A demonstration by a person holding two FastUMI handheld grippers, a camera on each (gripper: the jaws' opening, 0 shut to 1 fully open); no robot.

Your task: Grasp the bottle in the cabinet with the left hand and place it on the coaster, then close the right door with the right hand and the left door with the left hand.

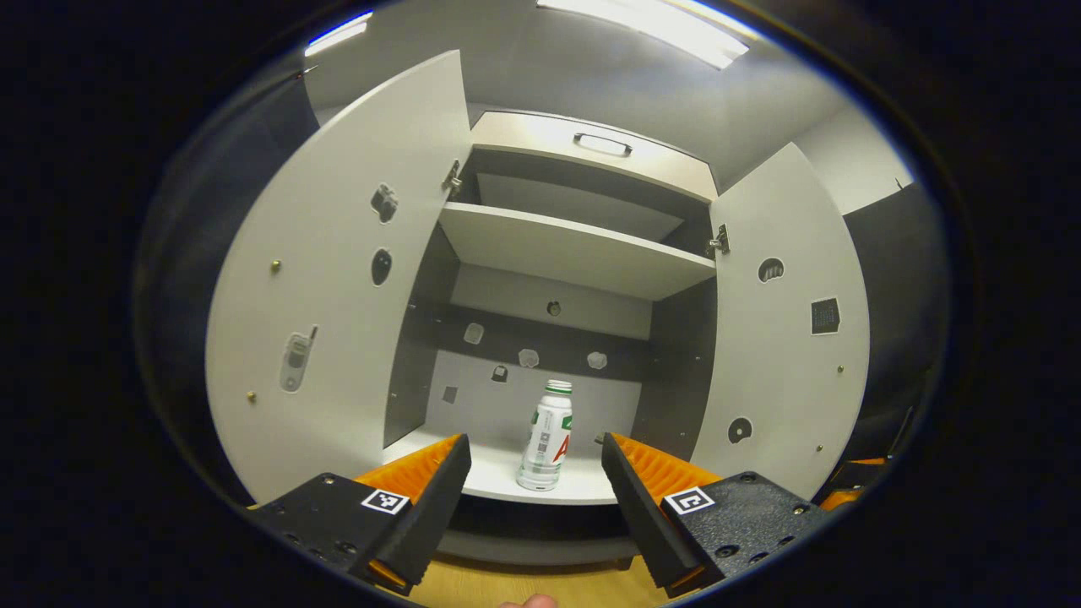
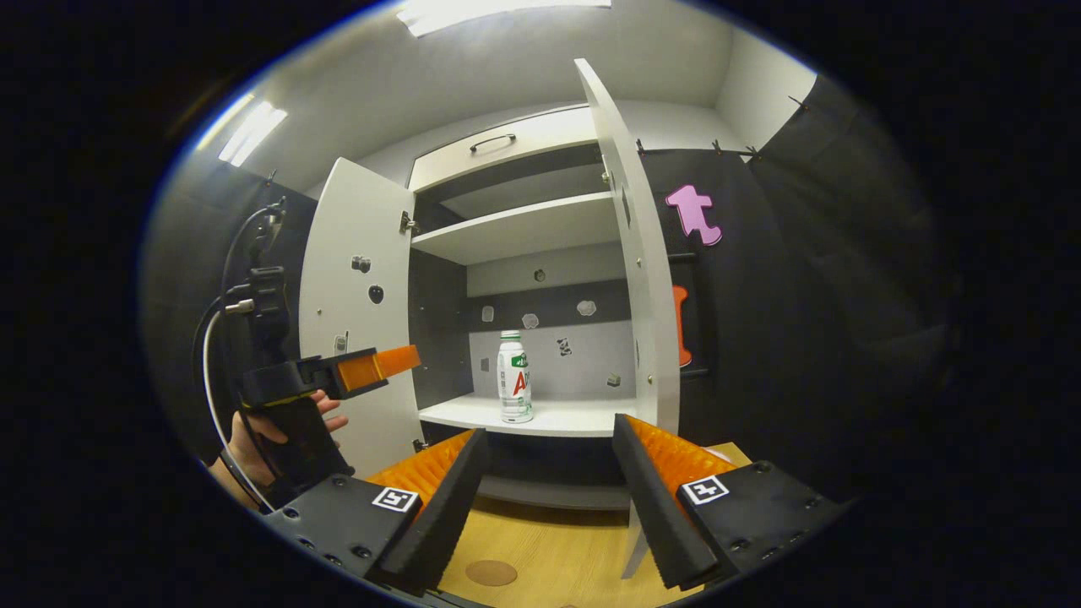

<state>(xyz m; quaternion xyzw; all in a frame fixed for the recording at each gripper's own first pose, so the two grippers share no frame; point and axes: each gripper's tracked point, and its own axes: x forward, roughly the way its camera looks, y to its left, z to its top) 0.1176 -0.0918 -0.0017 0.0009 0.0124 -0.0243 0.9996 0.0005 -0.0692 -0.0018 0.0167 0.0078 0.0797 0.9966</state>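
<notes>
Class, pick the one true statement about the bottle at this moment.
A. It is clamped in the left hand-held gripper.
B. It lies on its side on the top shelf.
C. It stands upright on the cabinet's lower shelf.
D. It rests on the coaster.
C: the bottle stands upright on the lower shelf, with both doors open and no hand-held gripper touching it.

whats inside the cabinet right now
One bottle stands upright on the lower shelf of the cabinet, with small stickers on the back wall behind it. The upper shelf's top surface is hidden from below.
</notes>
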